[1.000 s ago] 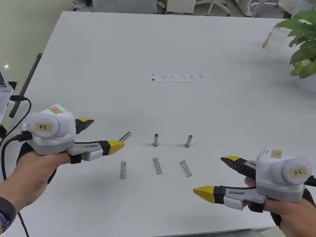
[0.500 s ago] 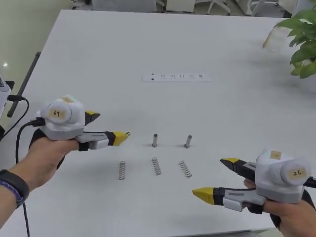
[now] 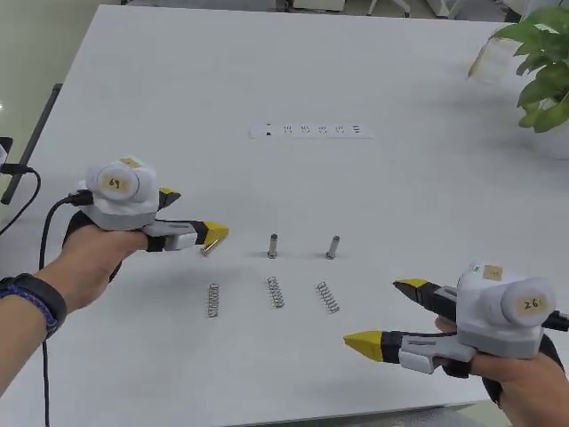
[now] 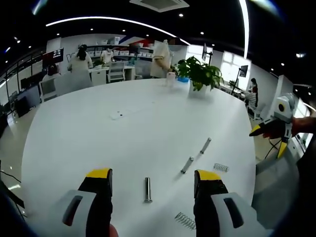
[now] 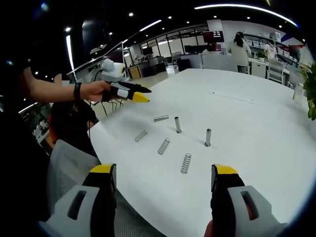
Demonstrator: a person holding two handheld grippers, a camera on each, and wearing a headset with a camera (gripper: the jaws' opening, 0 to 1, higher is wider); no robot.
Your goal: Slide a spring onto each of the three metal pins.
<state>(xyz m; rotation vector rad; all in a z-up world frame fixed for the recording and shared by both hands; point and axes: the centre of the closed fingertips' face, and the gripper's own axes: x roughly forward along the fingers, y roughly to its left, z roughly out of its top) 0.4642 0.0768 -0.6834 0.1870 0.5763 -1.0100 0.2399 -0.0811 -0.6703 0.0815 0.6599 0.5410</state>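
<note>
Nothing threaded yet: all three springs are off the pins.
The springs [image 3: 276,292] lie loose near the counter's [image 3: 267,71] front edge, just before the pins [image 3: 272,246]. Two pins stand upright and the leftmost pin [image 3: 207,249] lies flat. The left gripper [image 3: 193,213] and right gripper [image 3: 385,313] have their jaws spread and empty.

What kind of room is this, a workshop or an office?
Most likely an open-plan office: a big white table with a socket strip on it, a potted plant, and more desks behind.

Open-plan office; desks [image 5: 259,64]; chairs [image 4: 116,71]; ceiling strip lights [image 4: 98,19]
</note>
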